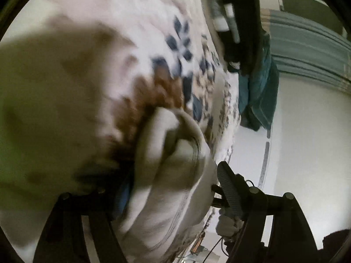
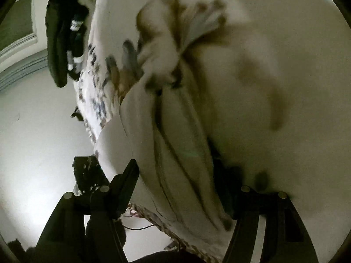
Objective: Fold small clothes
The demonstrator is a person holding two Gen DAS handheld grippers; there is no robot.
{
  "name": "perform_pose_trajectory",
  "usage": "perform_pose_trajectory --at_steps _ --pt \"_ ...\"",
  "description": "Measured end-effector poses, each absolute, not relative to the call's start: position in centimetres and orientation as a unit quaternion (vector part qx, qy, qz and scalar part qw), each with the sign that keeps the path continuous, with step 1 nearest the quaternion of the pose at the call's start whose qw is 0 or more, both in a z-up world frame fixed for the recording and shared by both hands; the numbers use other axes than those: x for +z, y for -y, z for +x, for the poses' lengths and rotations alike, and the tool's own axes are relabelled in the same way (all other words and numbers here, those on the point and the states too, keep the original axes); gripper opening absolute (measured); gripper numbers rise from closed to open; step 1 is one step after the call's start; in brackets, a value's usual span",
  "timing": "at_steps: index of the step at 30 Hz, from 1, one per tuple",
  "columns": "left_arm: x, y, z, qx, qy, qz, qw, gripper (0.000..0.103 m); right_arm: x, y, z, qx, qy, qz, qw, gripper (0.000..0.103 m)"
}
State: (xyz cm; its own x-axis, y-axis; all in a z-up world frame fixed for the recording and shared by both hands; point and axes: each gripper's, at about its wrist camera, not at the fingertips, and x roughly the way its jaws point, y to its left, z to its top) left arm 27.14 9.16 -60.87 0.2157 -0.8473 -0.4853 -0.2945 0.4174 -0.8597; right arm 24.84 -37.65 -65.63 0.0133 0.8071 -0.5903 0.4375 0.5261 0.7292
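While both views are badly smeared, the main facts can be read. A cream garment [image 1: 175,175] hangs bunched between the fingers of the left gripper [image 1: 175,188], filling the left wrist view from centre down to 6 o'clock. Its right finger [image 1: 228,186] shows dark and ribbed at about 4 o'clock, close against the cloth; the left finger is hidden behind fabric at 7 o'clock. The jaws seem drawn in on the cloth, so I judge it pinched there, though the blur leaves some doubt.

From the right wrist, the same garment [image 2: 179,153] drapes in long folds from centre toward 6 o'clock, passing between the fingers of the right gripper [image 2: 186,188]. One finger [image 2: 127,186] stands at 7 o'clock beside the cloth's edge; the other, at 5 o'clock, is buried in shadow under fabric. Whether these jaws are pressed together or spread I cannot tell.

Behind the garment lies a bedspread [image 1: 166,22], white with blue and brown flowers, running from 9 to 1 o'clock in the left view. Dark clothes [image 2: 63,43] sit at 10 o'clock in the right view, and a teal cloth [image 1: 256,96] hangs at 3 o'clock in the left.

Judging by the cloth held up and loose, the step in hand looks like carrying or turning the garment, not yet a finished fold. The next move calls for laying it flat on the bedspread, edges matched, without letting the bunched folds crumple under.
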Motion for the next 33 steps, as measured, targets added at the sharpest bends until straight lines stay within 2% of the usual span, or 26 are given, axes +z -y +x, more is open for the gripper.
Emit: perform_pose_trajectory --at_steps 2,4,5,6,7,13,20,27,33 --pt "-60.9 -8.0 27.3 -0.23 -0.592 -0.476 0.608 0.073 -66.1 36.8 25.0 0.176 -0.678 0.466 0.541 0.07" --pt "-60.5 -7.2 27.5 -0.226 -0.595 -0.46 0.619 0.071 -66.3 36.1 25.2 0.177 -0.674 0.465 0.546 0.066" --pt "-60.1 -6.9 27.6 -0.223 -0.594 -0.451 0.628 0.063 -66.2 36.0 25.2 0.174 -0.674 0.462 0.55 0.049" --pt "-59.5 -6.7 27.8 -0.219 -0.595 -0.44 0.636 0.028 -66.1 35.8 25.3 0.172 -0.674 0.461 0.551 0.026" --pt "-59.1 -6.6 28.0 -0.216 -0.597 -0.43 0.641 0.019 -65.8 35.6 25.4 0.17 -0.674 0.462 0.551 0.025" --pt "-54.2 -5.8 30.3 -0.222 -0.596 -0.388 0.667 0.018 -61.6 34.6 26.8 0.142 -0.679 0.431 0.577 0.019" --pt "-45.8 -7.6 37.9 -0.247 -0.568 -0.357 0.699 0.018 -52.2 33.2 33.2 0.143 -0.641 0.436 0.615 0.019" --pt "-38.5 -8.8 51.9 -0.258 -0.524 -0.311 0.75 0.019 -42.9 31.0 47.3 0.159 -0.59 0.413 0.675 0.019" --pt "-38.5 -9.6 63.8 -0.236 -0.515 -0.283 0.774 0.019 -41.9 28.8 60.4 0.164 -0.576 0.393 0.698 0.019"
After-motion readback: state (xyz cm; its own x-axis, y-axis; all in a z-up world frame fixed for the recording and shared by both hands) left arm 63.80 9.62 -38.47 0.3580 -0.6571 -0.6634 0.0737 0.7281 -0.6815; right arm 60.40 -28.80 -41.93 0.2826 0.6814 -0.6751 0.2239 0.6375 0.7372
